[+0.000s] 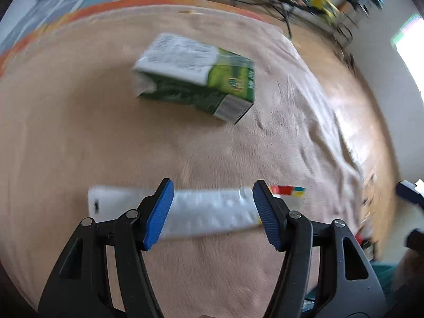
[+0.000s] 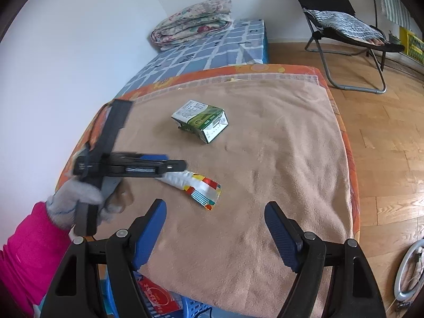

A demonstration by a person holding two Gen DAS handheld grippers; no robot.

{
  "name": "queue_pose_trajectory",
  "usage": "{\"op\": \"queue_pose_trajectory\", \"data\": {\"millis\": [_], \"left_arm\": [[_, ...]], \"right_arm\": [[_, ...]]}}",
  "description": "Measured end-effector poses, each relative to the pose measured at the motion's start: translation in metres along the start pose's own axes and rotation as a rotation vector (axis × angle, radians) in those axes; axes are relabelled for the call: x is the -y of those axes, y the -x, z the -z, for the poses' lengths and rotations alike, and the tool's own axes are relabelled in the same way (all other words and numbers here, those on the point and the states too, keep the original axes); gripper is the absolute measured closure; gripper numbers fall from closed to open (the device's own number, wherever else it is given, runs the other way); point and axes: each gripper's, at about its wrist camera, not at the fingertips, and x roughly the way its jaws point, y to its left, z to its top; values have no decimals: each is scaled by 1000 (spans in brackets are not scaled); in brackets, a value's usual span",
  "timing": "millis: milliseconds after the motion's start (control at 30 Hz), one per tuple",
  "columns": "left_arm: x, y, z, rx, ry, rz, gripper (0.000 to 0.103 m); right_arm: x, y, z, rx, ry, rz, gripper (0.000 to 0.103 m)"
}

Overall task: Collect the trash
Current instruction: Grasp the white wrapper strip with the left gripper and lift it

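Left wrist view: the left gripper (image 1: pixel 213 212) points steeply down at a tan blanket (image 1: pixel 79 132) that covers a low mattress. Its blue pads (image 1: pixel 159 214) stand apart, and a flattened silver wrapper (image 1: pixel 206 212) lies on the blanket crosswise between them. Whether the pads touch the wrapper cannot be told through the blur; a gap seems to remain at each side. The wrapper's plain white end sticks out past the left pad and its red, yellow and blue printed end shows past the right one. Farther up the blanket, toward its far edge, a green and white carton (image 1: pixel 198 76) lies on its side, well apart from the gripper.

Right wrist view: the right gripper (image 2: pixel 216 228) hovers over the near edge of the blanket (image 2: pixel 278 172), jaws wide apart with nothing between them. The wrapper (image 2: pixel 201 188) lies ahead of it and to the left, nearer the blanket's left edge, with the left gripper (image 2: pixel 159 168) over its plain end. A gloved hand (image 2: pixel 79 198) with a pink sleeve (image 2: pixel 29 251) holds that gripper. The carton (image 2: pixel 202 120) lies beyond, around the middle of the blanket toward the far edge. Below the near edge a blue basket (image 2: pixel 190 307) holds a red packet (image 2: pixel 159 296).
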Motion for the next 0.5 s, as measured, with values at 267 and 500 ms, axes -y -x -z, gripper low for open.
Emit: {"op": "queue_pose_trajectory", "data": {"millis": [267, 500], "left_arm": [[-30, 17, 29, -26, 284, 128, 39], [-54, 2, 20, -15, 441, 116, 35]], "right_arm": [[2, 2, -2, 10, -18, -3, 23], [4, 9, -5, 42, -43, 10, 24]]}}
